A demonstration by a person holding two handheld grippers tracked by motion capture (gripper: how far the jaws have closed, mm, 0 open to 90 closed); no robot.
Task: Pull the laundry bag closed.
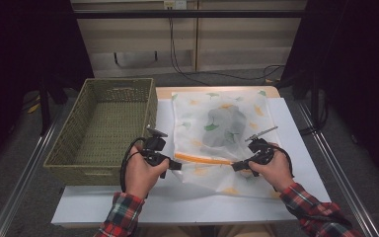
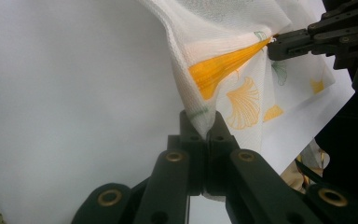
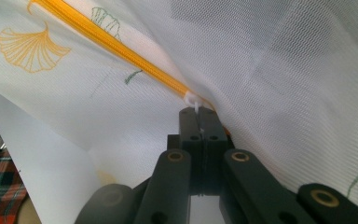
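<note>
High view: mesh laundry bag [image 1: 224,140] lies on tabletop right of wicker basket [image 1: 103,128]. Left gripper [image 1: 173,165] clenches bag's corner, right gripper [image 1: 237,166] clenches zipper pull [image 3: 193,100]; orange zipper [image 1: 202,159] runs straight between them.

No text, label, brand, number or sign can be read anywhere. The mesh bag [image 1: 222,143] is printed with orange and green leaf shapes and no lettering. The basket [image 1: 74,143] bears nothing written. A small pale plate on the far wall [image 1: 175,5] is too small to be made out.
</note>
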